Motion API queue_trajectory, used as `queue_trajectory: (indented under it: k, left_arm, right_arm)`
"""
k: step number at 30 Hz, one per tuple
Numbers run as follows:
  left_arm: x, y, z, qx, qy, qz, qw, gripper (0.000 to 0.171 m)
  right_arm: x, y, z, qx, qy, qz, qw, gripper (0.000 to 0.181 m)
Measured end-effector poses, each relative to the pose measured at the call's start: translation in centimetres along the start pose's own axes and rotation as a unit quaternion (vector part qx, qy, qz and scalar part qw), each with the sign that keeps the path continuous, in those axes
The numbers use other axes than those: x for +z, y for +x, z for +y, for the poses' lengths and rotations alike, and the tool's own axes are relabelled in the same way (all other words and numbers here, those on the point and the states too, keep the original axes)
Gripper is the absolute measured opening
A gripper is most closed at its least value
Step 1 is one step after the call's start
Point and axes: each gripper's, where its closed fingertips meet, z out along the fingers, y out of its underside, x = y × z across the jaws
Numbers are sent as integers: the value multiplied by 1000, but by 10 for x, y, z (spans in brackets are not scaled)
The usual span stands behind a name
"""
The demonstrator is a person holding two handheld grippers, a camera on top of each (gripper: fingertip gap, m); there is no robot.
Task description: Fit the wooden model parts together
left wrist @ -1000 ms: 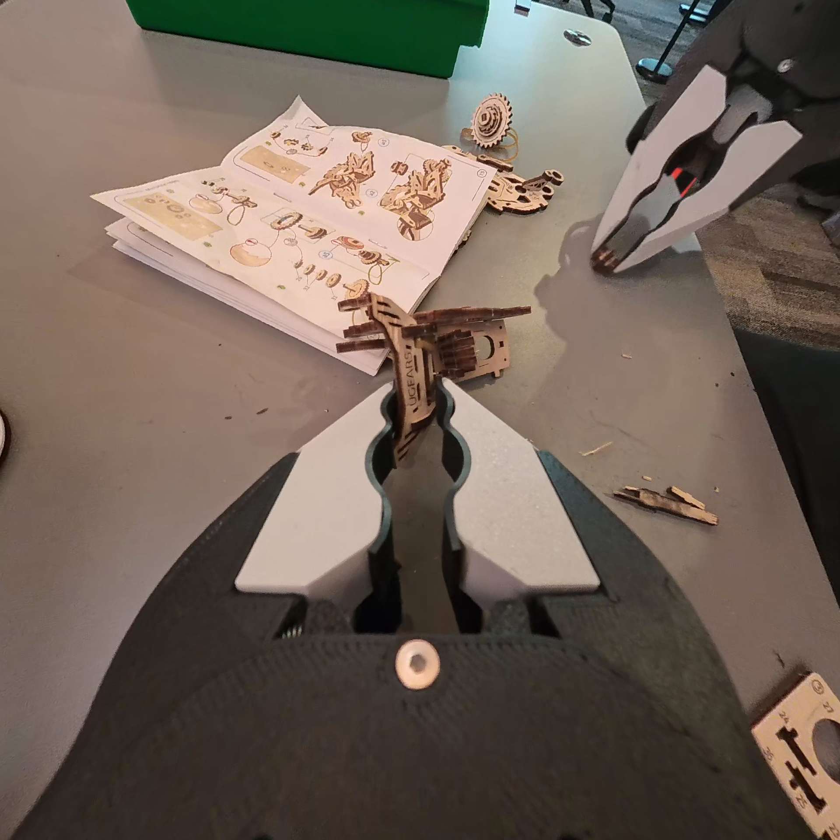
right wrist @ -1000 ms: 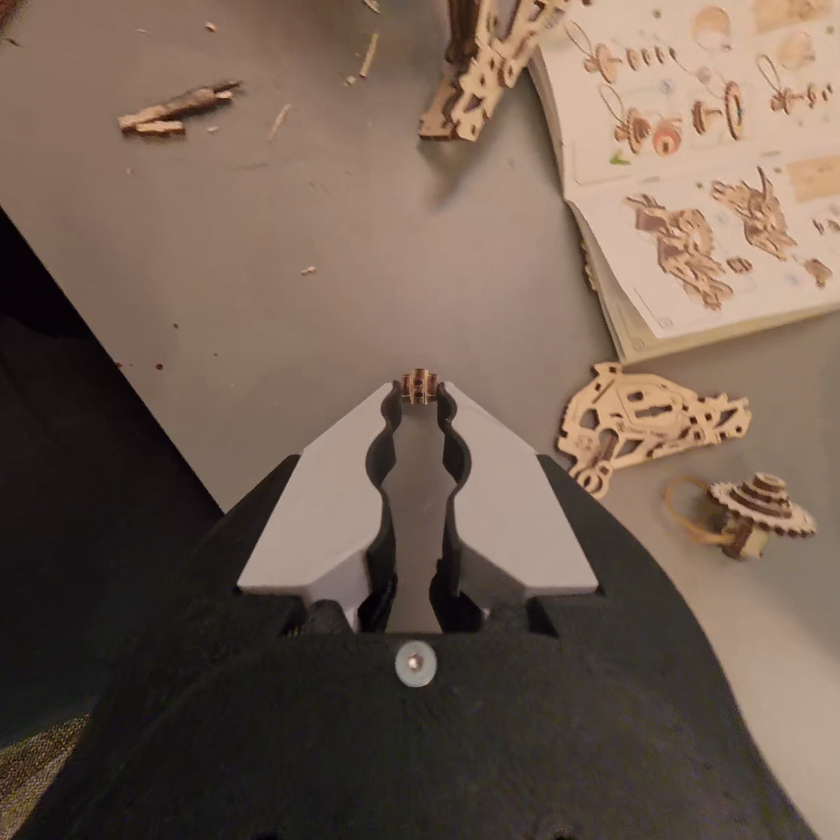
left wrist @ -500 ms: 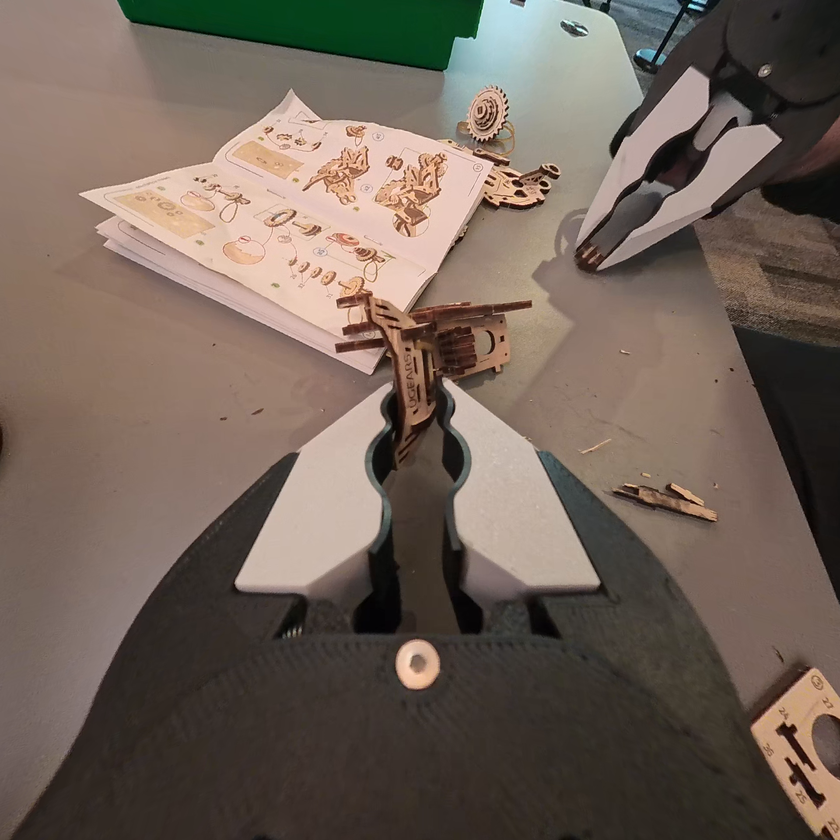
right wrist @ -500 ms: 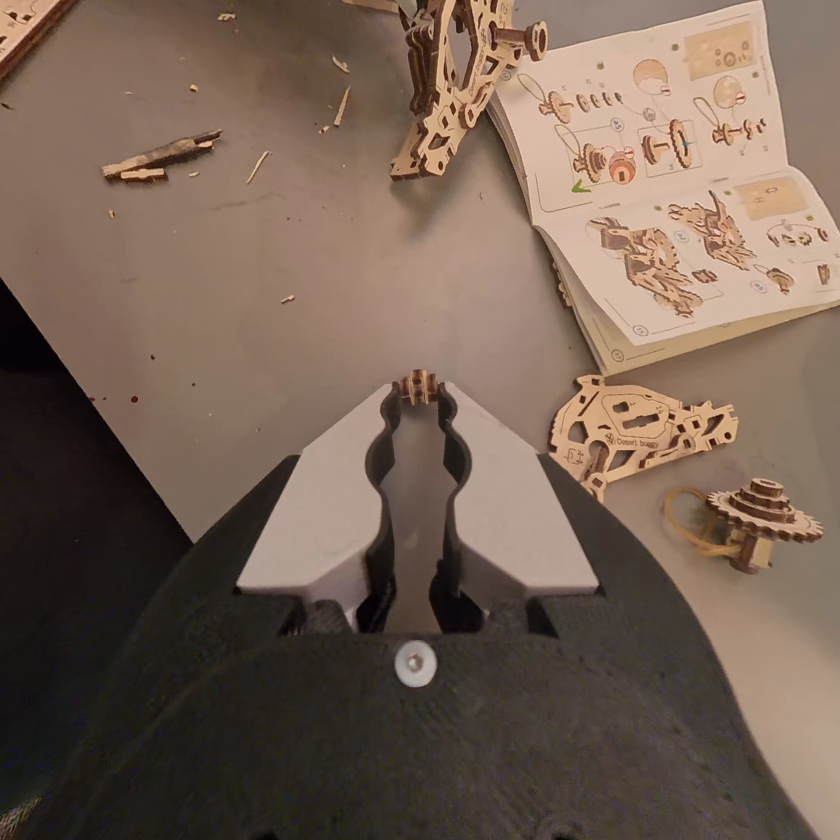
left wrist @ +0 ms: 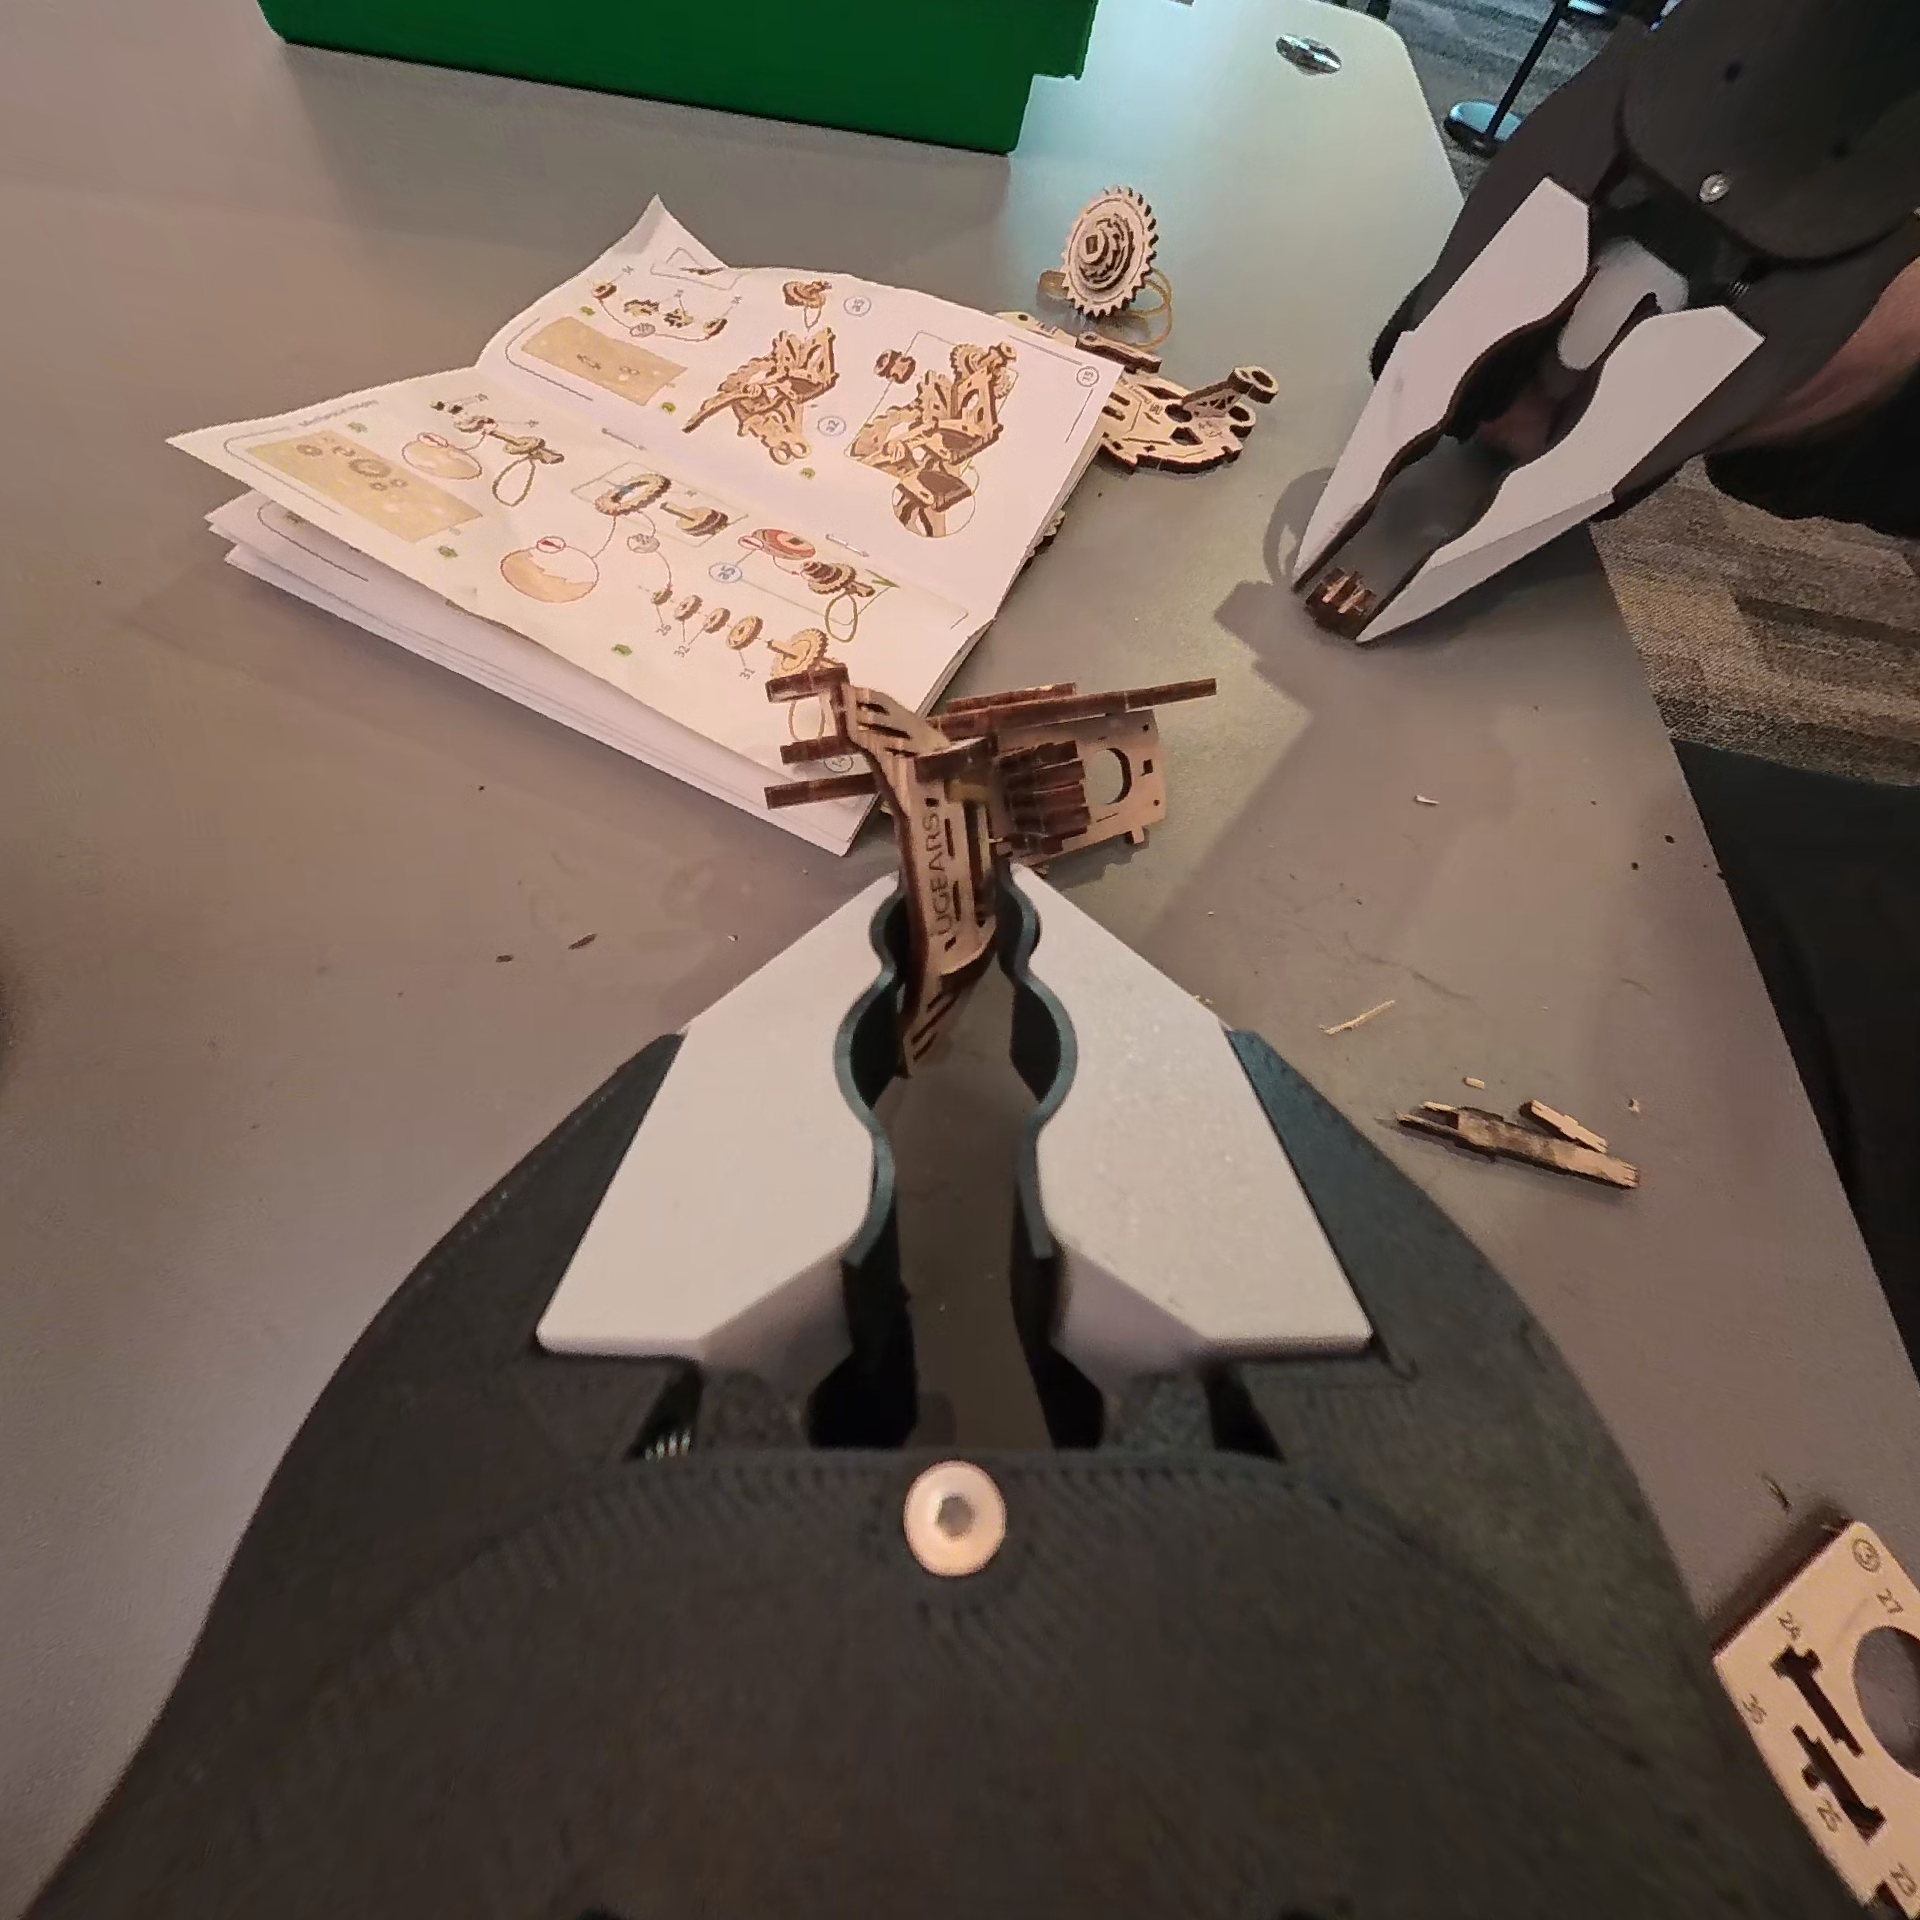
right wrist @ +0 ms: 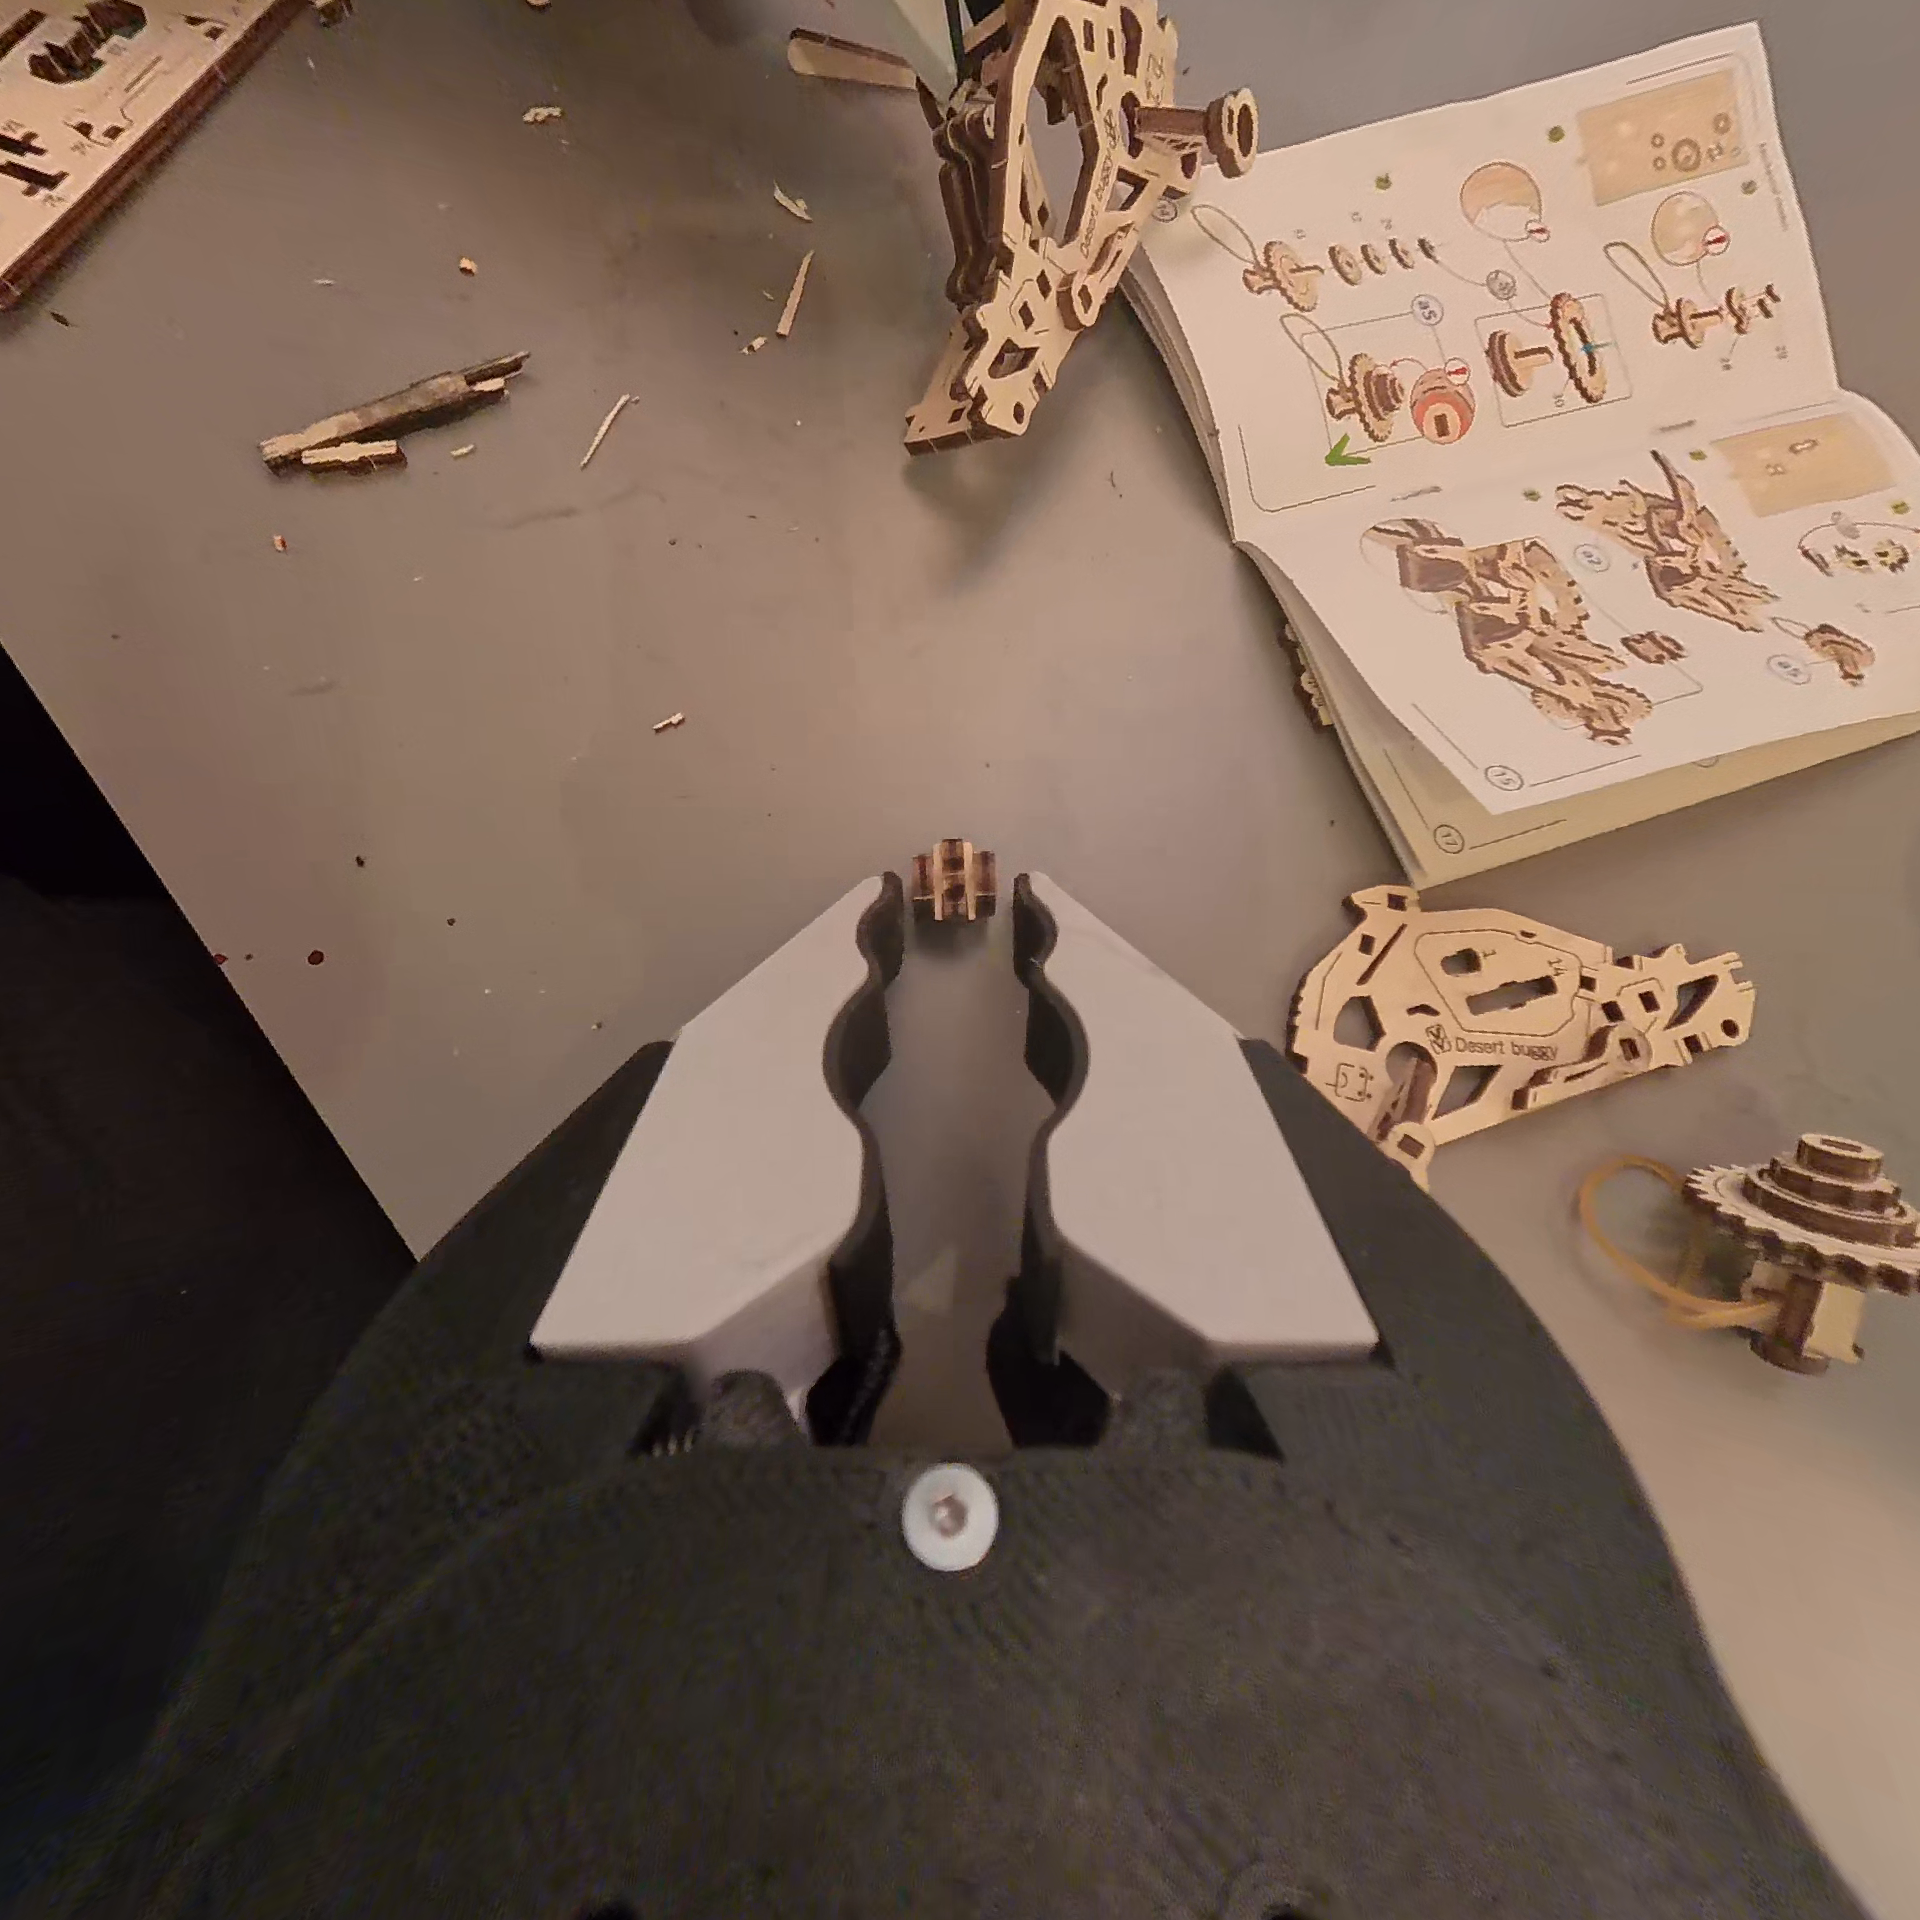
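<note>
My left gripper [left wrist: 951, 894] is shut on a partly built wooden frame [left wrist: 1039, 769] and holds it upright just above the grey table [left wrist: 312, 935]. The frame also shows at the top of the right wrist view [right wrist: 1049, 229]. My right gripper [right wrist: 951, 888] is slightly open, tips down at the table. A small wooden gear [right wrist: 954, 883] sits between its tips with a narrow gap on each side. From the left wrist view, the right gripper [left wrist: 1340, 613] is at the far right with the gear [left wrist: 1340, 603] at its tips.
An open instruction booklet [left wrist: 665, 499] lies behind the frame. A flat wooden side panel [right wrist: 1507, 1018] and a gear stack with a rubber band [right wrist: 1808, 1236] lie beside it. Wood scraps [left wrist: 1517, 1138], a punched part sheet [left wrist: 1839, 1704] and a green bin [left wrist: 675, 42] are around. The table edge [right wrist: 208, 935] is close. There is about 15 cm between the tips of the two grippers.
My right gripper has opened a little off the small gear and moved nearer the frame. My left gripper still holds the frame, almost still.
</note>
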Motion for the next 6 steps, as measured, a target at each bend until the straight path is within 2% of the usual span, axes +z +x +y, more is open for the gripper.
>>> queue_trajectory:
  k: [6]
  left_arm:
    - [0, 0, 0, -1, 0, 1, 1000, 12]
  right_arm:
    - [0, 2, 0, 5, 2, 4, 1000, 28]
